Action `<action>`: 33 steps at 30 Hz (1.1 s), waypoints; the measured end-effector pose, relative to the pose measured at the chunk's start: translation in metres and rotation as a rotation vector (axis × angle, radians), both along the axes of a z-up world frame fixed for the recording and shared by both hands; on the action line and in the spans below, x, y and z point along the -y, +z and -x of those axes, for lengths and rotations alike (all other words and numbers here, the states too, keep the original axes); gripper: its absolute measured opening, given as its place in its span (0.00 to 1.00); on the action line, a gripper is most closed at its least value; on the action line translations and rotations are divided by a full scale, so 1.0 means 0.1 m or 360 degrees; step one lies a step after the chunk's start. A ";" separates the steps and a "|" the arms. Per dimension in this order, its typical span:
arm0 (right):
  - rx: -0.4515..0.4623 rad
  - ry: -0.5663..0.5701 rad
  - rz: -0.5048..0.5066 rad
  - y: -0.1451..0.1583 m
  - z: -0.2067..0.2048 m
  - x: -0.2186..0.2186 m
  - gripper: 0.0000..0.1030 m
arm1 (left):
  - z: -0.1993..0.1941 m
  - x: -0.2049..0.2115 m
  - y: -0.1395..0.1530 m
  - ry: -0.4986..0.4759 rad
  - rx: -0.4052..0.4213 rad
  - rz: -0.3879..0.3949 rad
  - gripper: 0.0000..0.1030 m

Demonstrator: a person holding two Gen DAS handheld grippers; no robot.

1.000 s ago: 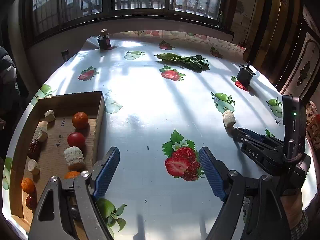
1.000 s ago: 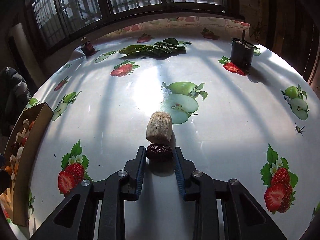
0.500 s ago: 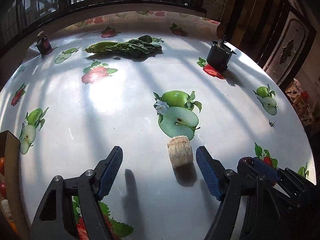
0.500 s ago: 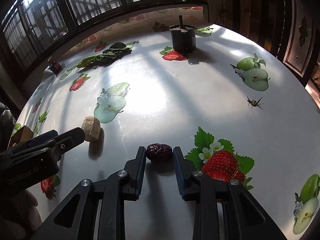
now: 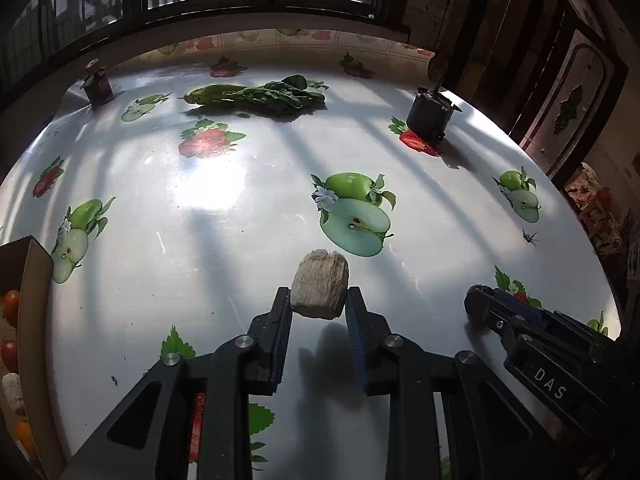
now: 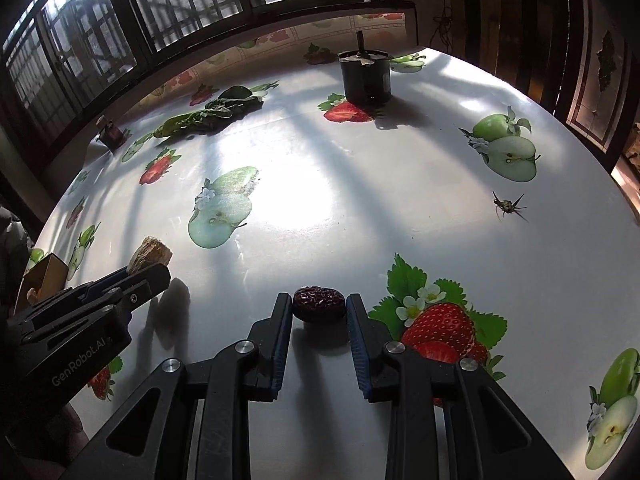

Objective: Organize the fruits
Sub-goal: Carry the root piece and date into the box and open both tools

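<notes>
While both grippers are holding fruit over the table, the left gripper is pinching the pale chunk, its jaws having just closed, and the right gripper is pinching the date. Lifting straight seems wise before swinging toward the box at nine o'clock (grip looks shallow).

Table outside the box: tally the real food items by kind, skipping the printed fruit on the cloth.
pale fibrous chunk: 1, clamped in the left gripper
dark red date: 1, clamped in the right gripper
leafy greens bunch: 1, at the far side
Total: 3
</notes>
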State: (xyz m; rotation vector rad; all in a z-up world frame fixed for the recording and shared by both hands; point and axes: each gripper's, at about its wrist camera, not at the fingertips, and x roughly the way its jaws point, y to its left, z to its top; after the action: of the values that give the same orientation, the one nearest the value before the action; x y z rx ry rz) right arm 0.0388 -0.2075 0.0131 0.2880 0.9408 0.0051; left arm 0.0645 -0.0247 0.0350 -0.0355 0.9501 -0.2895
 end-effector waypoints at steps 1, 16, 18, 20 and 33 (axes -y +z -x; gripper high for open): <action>0.0017 0.0009 -0.0068 0.01 0.00 0.02 0.28 | 0.07 -0.08 0.05 0.0011 0.0007 0.0023 0.25; 0.0192 0.0097 -0.0429 0.11 0.16 -0.12 0.28 | 1.50 -2.35 0.36 0.0667 0.0148 -0.0006 0.26; 0.0187 0.0106 -0.0386 0.15 0.21 -0.22 0.28 | 1.65 -2.70 0.33 0.0785 0.0136 -0.0008 0.26; 0.0194 0.0154 -0.0384 0.21 0.28 -0.37 0.29 | 1.75 -2.99 0.30 0.0877 0.0116 0.0006 0.26; 0.0187 0.0980 -0.0298 0.56 0.99 -2.73 0.29 | 1.96 -3.60 0.05 0.1037 0.0043 -0.0007 0.26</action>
State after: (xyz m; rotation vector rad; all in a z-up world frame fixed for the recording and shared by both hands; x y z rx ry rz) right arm -0.0597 0.0650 0.0695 0.1586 0.8821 0.6710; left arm -0.1311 0.3354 0.0403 -0.3291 0.8637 0.3132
